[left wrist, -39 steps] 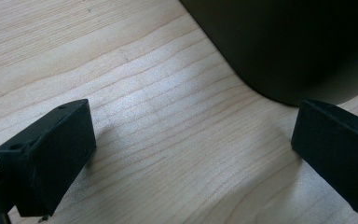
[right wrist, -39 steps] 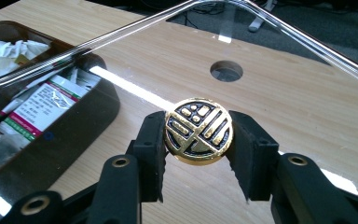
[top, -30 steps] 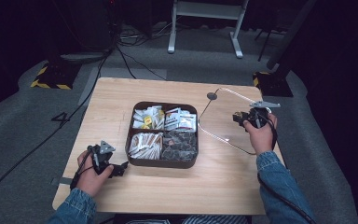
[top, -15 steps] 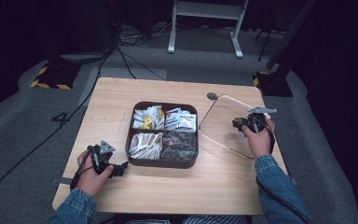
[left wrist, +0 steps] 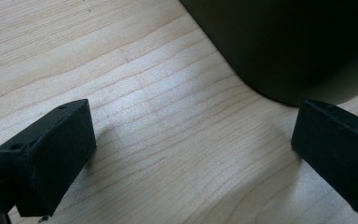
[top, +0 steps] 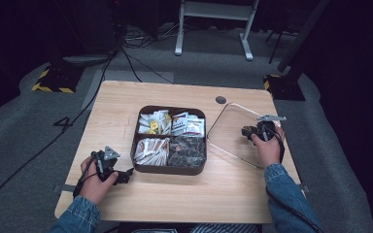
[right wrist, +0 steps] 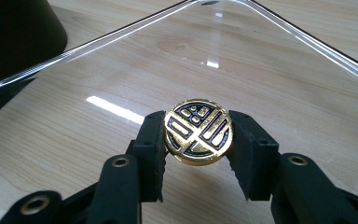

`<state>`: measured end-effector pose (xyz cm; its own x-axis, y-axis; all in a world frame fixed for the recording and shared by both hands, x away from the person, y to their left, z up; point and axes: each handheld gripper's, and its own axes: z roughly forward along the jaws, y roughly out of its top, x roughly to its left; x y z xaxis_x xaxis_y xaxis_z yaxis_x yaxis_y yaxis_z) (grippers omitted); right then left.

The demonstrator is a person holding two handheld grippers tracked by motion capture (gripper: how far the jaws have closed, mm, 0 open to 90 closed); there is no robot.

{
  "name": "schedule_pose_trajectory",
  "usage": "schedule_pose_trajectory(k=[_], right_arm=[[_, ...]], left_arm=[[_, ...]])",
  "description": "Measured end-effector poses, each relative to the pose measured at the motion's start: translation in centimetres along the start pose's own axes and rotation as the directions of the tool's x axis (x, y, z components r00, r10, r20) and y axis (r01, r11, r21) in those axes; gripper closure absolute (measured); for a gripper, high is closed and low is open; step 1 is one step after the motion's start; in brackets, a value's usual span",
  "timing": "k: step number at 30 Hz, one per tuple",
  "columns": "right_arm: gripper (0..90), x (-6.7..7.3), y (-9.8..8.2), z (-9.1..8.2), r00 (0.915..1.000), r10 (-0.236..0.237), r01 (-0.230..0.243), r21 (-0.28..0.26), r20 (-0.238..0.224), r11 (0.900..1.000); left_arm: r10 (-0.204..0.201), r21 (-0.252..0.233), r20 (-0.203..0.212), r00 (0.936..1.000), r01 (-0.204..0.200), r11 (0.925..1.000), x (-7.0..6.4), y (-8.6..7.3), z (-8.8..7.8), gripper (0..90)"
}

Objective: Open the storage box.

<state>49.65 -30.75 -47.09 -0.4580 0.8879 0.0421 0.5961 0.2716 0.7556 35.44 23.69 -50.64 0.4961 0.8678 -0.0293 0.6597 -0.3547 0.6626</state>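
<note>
While the right gripper (right wrist: 198, 140) pinches the gold knob (right wrist: 198, 131), lower the clear lid (top: 233, 127) flat at frame right; left gripper (left wrist: 193, 149) gapes idle.

Wooden table (top: 175, 97) with compartment box (top: 170, 168), clear lid (top: 228, 127)

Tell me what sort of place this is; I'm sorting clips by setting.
Probably a recording studio or lab: a lone wooden table on grey carpet, dark surroundings, cables across the floor, and a white metal stand behind.
</note>
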Motion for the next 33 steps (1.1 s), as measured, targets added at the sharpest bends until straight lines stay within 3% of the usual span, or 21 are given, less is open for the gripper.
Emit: schedule_pose_trajectory(k=[25,26,28,33], right_arm=[[58.3,-0.4,-1.3,1.0,0.9997,0.020,-0.020,0.025,0.010,0.999],[57.1,-0.4,-1.3,0.9,0.9996,0.024,-0.024,0.026,0.011,0.999],[42.2,-0.3,-1.0,0.8,0.9986,0.053,-0.053,0.002,0.001,0.999],[31.0,0.1,-0.2,0.4,0.9993,0.035,-0.035,-0.023,0.015,0.999]], left_arm=[[0.000,0.000,0.000,1.0000,0.000,1.0000,0.0,0.0,0.0,0.0],[0.000,0.000,0.000,1.0000,0.000,1.0000,0.0,0.0,0.0,0.0],[0.000,0.000,0.000,1.0000,0.000,1.0000,0.0,0.0,0.0,0.0],[0.000,0.000,0.000,1.0000,0.000,1.0000,0.0,0.0,0.0,0.0]])
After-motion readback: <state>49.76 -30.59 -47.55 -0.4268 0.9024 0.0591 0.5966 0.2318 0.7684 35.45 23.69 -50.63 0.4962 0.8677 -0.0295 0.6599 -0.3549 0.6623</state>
